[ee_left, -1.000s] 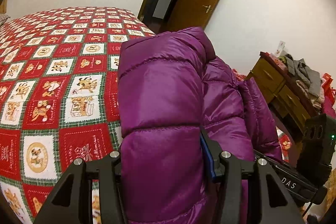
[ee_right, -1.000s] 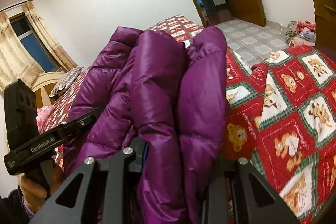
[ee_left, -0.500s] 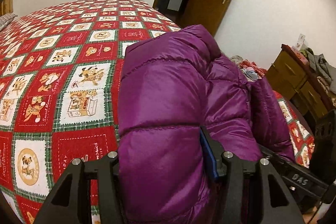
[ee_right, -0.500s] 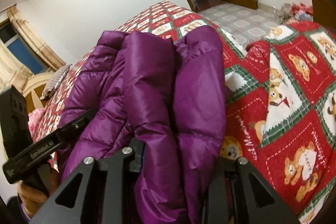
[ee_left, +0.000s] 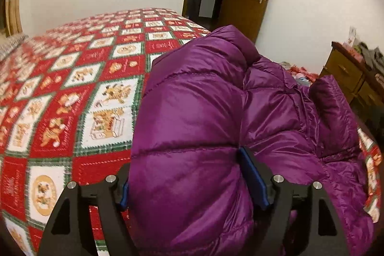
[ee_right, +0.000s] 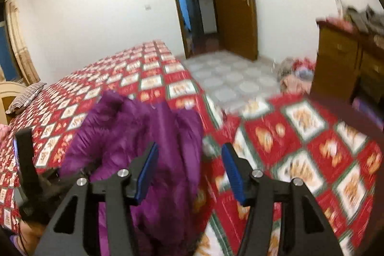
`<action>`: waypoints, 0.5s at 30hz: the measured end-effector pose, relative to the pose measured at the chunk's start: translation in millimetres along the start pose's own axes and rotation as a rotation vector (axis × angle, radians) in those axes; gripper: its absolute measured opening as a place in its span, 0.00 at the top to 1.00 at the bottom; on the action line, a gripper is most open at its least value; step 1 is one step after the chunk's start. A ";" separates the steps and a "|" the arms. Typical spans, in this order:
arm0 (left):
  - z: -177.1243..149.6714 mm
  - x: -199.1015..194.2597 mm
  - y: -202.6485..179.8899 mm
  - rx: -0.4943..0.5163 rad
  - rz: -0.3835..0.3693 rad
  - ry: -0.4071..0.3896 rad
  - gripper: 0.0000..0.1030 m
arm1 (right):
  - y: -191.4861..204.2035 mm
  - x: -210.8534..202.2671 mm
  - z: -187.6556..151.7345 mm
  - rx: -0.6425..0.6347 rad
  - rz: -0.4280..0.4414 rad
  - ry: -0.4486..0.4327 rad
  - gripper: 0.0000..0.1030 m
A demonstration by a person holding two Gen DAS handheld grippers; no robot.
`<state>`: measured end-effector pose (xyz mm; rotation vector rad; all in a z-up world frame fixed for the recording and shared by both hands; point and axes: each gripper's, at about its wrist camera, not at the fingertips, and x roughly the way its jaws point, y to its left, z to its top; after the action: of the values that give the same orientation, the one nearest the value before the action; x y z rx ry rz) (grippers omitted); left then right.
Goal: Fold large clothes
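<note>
A folded purple puffer jacket (ee_left: 192, 117) lies on the red checked bedspread (ee_left: 72, 93). My left gripper (ee_left: 184, 157) has a thick fold of the jacket bulging between its jaws. The jaws are opening, and the fabric still fills the gap and touches both blue pads (ee_left: 254, 179). In the right wrist view the jacket (ee_right: 134, 133) sits lower left, beyond and partly behind the left finger. My right gripper (ee_right: 189, 145) hovers above it; its jaws are opening and hold nothing. The left gripper's body (ee_right: 24, 160) and a hand (ee_right: 31, 232) show at that view's left edge.
The bedspread (ee_right: 300, 131) covers the whole bed, whose corner drops to a tiled floor (ee_right: 235, 78). A wooden dresser (ee_right: 340, 59) stands at the right with a clothes pile (ee_right: 295, 73) beside it. An open door (ee_right: 235, 4) is at the back, a pillow (ee_right: 24, 97) far left.
My right gripper let go of the jacket, opened and pulled up and away from it. The left gripper's jaws spread wider around the fold and dipped toward the bed.
</note>
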<state>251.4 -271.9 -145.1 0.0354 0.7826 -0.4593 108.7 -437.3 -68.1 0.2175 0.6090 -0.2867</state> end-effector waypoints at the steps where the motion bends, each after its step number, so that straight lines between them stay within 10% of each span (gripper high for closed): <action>1: 0.3 -0.5 -1.4 0.008 0.009 -0.001 0.26 | 5.1 2.7 6.6 -0.022 0.014 0.003 0.57; 15: 1.9 0.7 -4.4 0.041 0.045 -0.007 0.21 | 20.2 89.7 -1.5 -0.082 -0.119 0.219 0.63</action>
<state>251.3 -276.6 -143.7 0.0891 0.7637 -0.4321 184.7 -435.8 -119.8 0.1343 0.8510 -0.3551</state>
